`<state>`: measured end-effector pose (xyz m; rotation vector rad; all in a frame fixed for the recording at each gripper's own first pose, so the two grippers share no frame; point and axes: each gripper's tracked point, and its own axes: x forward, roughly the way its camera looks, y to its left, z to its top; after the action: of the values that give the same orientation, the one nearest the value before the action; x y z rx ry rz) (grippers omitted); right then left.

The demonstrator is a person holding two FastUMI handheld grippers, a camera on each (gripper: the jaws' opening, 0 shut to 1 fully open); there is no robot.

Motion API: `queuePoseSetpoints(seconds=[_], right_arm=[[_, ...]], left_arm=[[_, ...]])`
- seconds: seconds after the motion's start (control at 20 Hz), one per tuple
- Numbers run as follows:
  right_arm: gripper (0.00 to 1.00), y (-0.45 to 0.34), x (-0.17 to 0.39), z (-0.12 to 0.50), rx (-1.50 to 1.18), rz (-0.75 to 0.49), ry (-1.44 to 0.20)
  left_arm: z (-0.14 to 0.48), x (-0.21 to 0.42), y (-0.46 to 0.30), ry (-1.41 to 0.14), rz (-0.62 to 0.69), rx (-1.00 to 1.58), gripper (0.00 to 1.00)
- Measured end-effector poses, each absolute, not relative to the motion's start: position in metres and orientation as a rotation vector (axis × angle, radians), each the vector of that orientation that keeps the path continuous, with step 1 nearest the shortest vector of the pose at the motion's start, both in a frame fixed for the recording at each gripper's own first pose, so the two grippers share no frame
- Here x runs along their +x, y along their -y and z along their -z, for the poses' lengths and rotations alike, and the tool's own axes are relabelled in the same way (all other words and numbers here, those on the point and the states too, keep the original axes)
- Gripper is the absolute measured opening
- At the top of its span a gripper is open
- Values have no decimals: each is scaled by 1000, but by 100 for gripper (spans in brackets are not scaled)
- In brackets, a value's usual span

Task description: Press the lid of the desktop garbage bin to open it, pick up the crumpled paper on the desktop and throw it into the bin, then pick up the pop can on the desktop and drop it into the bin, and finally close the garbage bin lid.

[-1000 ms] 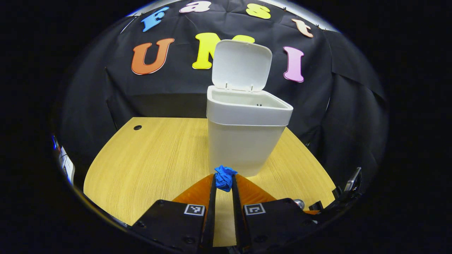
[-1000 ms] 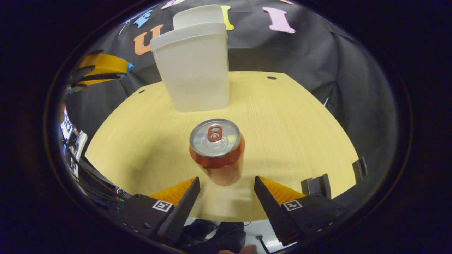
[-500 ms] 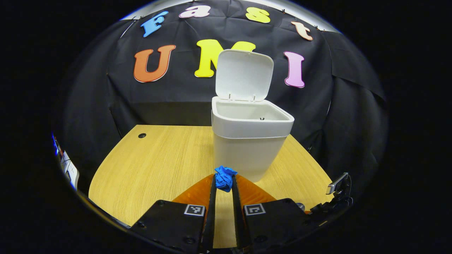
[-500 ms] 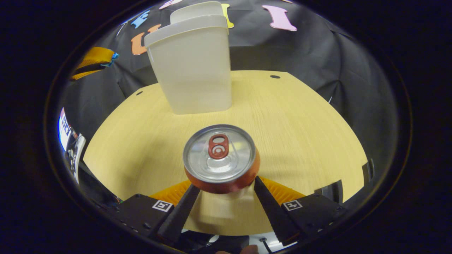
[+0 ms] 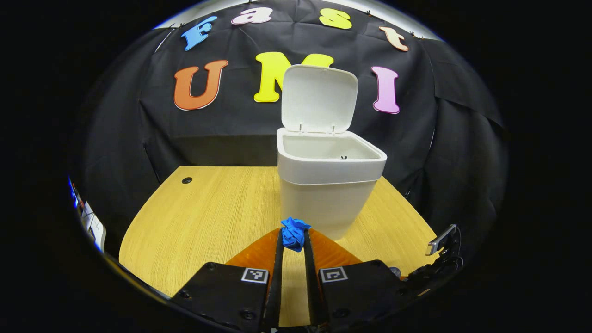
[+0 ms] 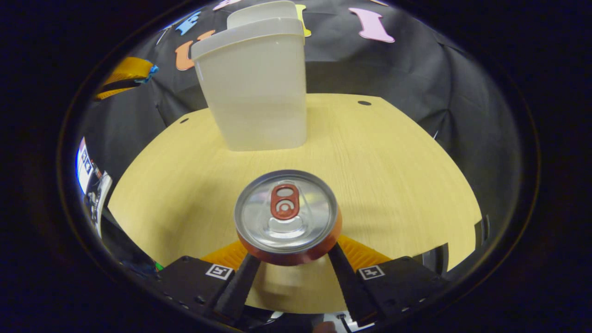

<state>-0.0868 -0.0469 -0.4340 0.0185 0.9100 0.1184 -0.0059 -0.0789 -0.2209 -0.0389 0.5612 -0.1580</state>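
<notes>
Left gripper view: left gripper (image 5: 292,240) pinching the blue crumpled paper (image 5: 294,232), held above the desk (image 5: 208,217) short of the bin (image 5: 328,185), lid (image 5: 319,99) up. Right gripper view: right gripper (image 6: 290,261) straddles the upright pop can (image 6: 287,217); can't tell if it's gripping.
</notes>
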Motion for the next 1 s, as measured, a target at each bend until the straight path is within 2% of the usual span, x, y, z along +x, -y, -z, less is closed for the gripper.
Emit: queuePoseSetpoints(seconds=[0.4,0.65,1.0], right_arm=[[81,49,-59,369,7,-139,-827],[81,64,-46,323,-10,-128,-774],[81,95,-37,275,-15,-69,-702]], left_arm=[[166,28,83,-433,168,-48,26],[126,70,89,-335,158,-58,26],[84,123,104,-210,158,-57,26]])
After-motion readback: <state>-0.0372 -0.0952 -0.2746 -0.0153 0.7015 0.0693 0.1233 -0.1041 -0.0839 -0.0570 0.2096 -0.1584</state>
